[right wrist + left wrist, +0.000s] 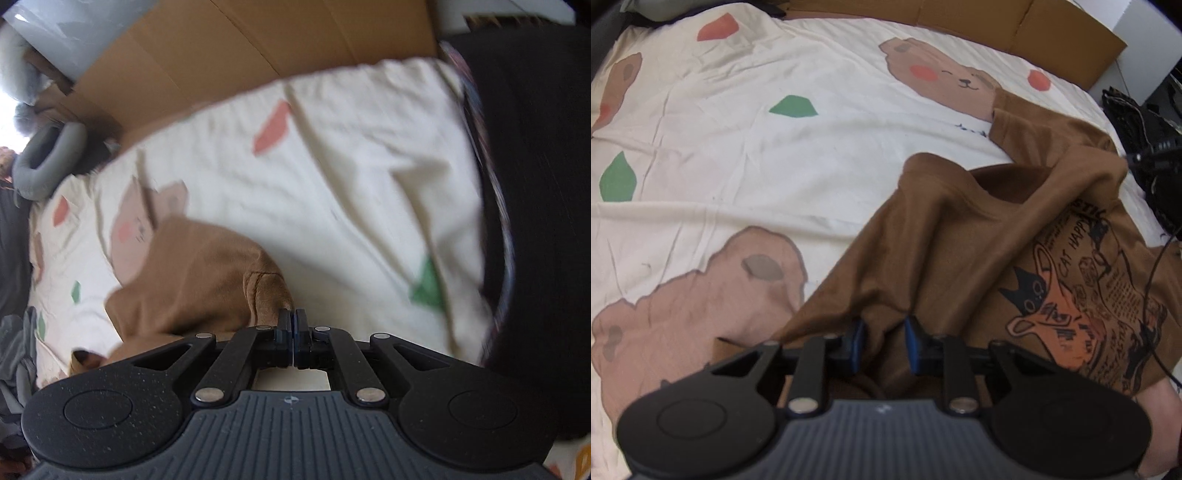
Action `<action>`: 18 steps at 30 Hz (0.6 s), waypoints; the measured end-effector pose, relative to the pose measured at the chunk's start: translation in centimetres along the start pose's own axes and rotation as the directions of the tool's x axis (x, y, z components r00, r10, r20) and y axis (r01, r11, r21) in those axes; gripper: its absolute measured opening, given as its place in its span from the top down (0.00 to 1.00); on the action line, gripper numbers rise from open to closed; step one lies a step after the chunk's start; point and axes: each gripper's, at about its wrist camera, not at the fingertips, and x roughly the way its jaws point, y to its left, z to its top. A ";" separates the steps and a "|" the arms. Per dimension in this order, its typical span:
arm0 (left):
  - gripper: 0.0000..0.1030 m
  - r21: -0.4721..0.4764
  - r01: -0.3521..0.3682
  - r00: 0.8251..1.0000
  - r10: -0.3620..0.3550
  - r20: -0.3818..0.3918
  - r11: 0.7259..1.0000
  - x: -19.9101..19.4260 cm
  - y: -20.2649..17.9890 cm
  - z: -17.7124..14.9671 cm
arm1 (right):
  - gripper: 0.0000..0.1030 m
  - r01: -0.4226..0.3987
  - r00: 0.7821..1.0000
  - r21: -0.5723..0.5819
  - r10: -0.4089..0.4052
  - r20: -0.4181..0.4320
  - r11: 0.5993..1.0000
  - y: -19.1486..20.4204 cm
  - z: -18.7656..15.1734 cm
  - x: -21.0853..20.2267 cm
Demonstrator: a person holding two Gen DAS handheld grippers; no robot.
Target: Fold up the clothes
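While your left gripper [884, 334] fingers pinch a fold of the brown cotton cat-print T-shirt [960, 236] above the cream bear-print bedsheet [738, 155], your right gripper [294, 325] fingers grip its edge, fully closed.

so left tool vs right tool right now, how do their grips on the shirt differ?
Left tool: blue pads stand apart with a thick bunch of the brown T-shirt between them. Right tool: pads fully together, pinching only a thin edge of the shirt at the tips, as far as the blur shows. The left view is sharp, the right view smeared. Both point down at the bear-print sheet.
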 end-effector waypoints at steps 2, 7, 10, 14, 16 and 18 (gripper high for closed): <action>0.75 -0.009 0.001 1.000 -0.001 0.017 1.000 -0.4 0.1 0.5 | 1.00 0.018 1.000 0.012 -0.017 -0.018 1.000 -0.6 -1.0 -0.1; 0.64 -0.024 0.019 0.996 -0.017 0.083 1.000 -1.0 0.2 2.4 | 1.00 0.067 0.997 0.037 -0.066 -0.044 0.997 -1.6 -3.1 -1.1; 0.53 -0.024 0.021 0.992 -0.018 0.125 0.999 -0.7 -0.2 4.0 | 1.00 0.103 0.993 0.070 -0.098 -0.068 0.992 -2.6 -4.4 -1.5; 0.44 -0.046 0.032 0.986 -0.024 0.162 0.998 -0.3 -0.4 5.9 | 1.00 0.100 0.995 0.066 -0.098 -0.031 0.993 -2.6 -5.1 -2.5; 0.42 -0.052 0.032 0.986 -0.023 0.162 0.998 0.1 -0.5 6.8 | 1.00 0.066 0.998 0.081 -0.065 -0.010 0.995 -2.1 -5.0 -2.7; 0.42 -0.058 0.031 0.987 -0.021 0.161 0.998 0.5 -0.6 7.6 | 0.99 0.039 0.999 0.076 -0.041 0.025 0.996 -1.3 -4.8 -2.8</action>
